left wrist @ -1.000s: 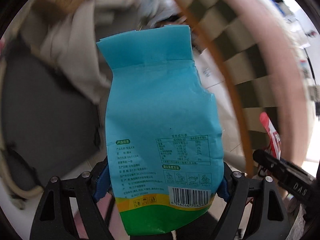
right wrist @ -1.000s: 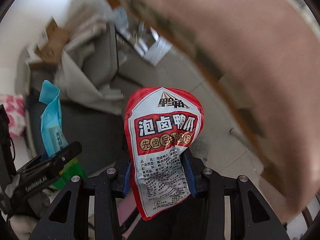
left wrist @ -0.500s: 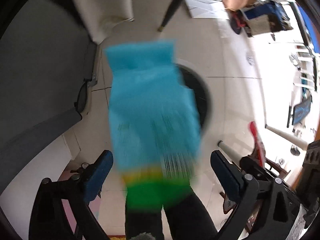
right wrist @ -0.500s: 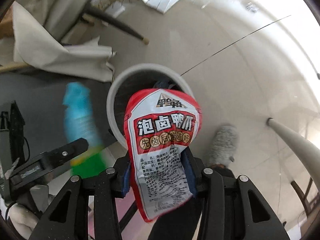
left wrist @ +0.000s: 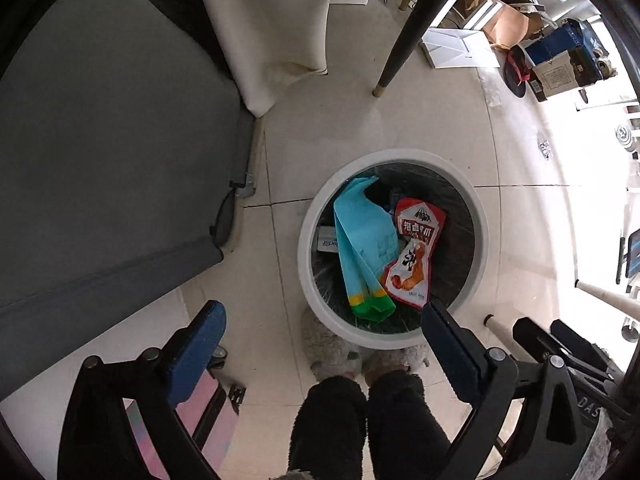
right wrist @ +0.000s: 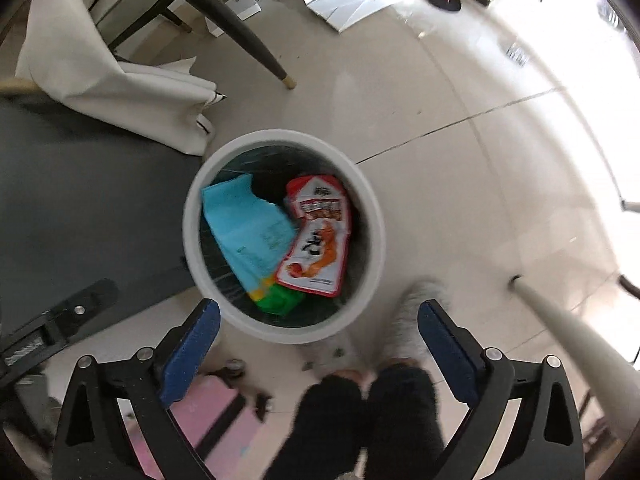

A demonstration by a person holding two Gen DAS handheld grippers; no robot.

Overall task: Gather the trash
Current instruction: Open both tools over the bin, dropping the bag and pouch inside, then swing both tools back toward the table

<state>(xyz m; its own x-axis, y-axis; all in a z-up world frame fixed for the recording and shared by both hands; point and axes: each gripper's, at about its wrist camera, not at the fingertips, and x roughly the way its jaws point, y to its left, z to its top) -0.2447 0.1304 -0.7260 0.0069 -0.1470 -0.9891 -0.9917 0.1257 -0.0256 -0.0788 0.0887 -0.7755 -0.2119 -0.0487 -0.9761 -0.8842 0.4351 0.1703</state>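
A round white trash bin (left wrist: pixel 308 240) stands on the tiled floor, below both grippers. Inside it lie a light-blue bag with a green and yellow end (left wrist: pixel 362 240) and a red-and-white snack packet (left wrist: pixel 420 222), with a second red packet (left wrist: pixel 410 272) under it. My left gripper (left wrist: pixel 320 312) hangs over the bin's near rim, open and empty. In the right wrist view the bin (right wrist: pixel 192 216) holds the same blue bag (right wrist: pixel 248 232) and red packet (right wrist: pixel 320 200). My right gripper (right wrist: pixel 316 308) is opening its jaws wide, with nothing between them.
A grey sofa (left wrist: pixel 100 152) with a white cloth (left wrist: pixel 272 20) fills the left side. A dark chair leg (left wrist: pixel 404 36) stands beyond the bin. Boxes and papers (left wrist: pixel 460 48) lie far right. The person's dark fuzzy legs (left wrist: pixel 360 420) and grey slippers (left wrist: pixel 332 348) are just below the bin.
Both grippers came down over the bin and opened. The blue bag fell from the left one, then the red packet from the right; both now lie in the bin.
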